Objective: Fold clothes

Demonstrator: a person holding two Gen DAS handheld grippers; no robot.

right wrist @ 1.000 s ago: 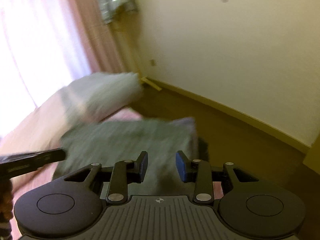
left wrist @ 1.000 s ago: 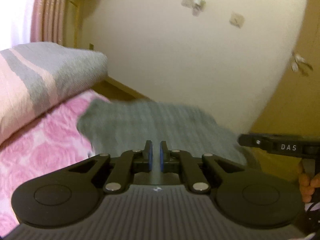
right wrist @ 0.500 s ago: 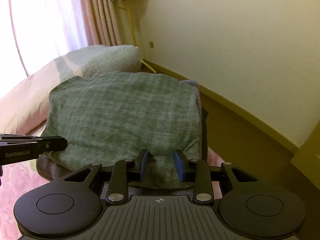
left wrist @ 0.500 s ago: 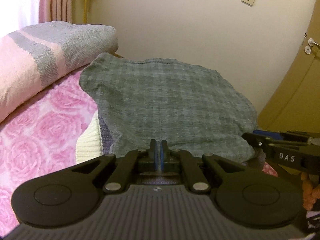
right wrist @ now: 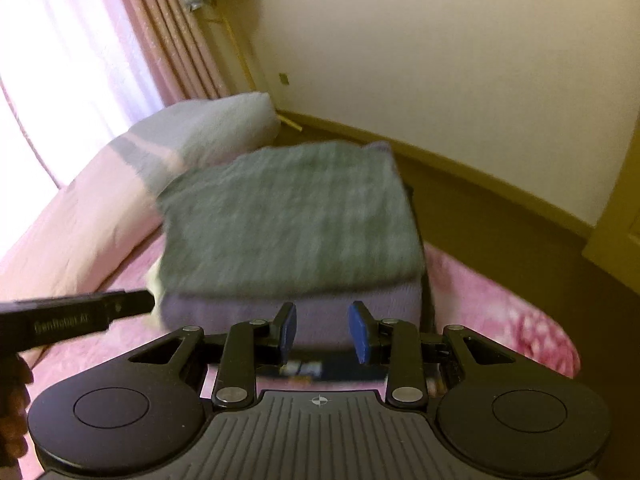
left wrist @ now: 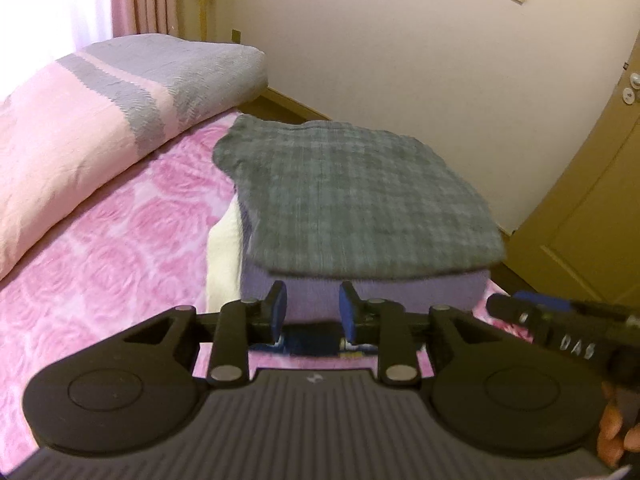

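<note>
A folded grey-green checked garment (left wrist: 360, 196) lies on top of a stack, over a purple knit (left wrist: 320, 296) and a cream piece (left wrist: 224, 252). My left gripper (left wrist: 312, 312) sits just in front of the stack's near edge. Its jaws are opening, with nothing between the blue pads. In the right wrist view the same grey garment (right wrist: 288, 216) tops the purple knit (right wrist: 320, 312). My right gripper (right wrist: 322, 330) stands open before the stack's near edge and holds nothing. Each gripper shows in the other's view: the right gripper's body (left wrist: 560, 332) and the left gripper's body (right wrist: 80, 316).
The stack rests on a pink rose-patterned bedspread (left wrist: 100, 272). A rolled pink-and-grey blanket (left wrist: 100, 112) lies to the left. A dark blue item (left wrist: 312, 342) shows under the stack's near edge. Brown floor (right wrist: 500, 208), a wall and a wooden door (left wrist: 592, 200) lie beyond the bed's edge.
My left gripper, shut on the grey garment's edge before, has let go and opened. Both grippers have drawn back from the stack, and the garment now lies flat on top.
</note>
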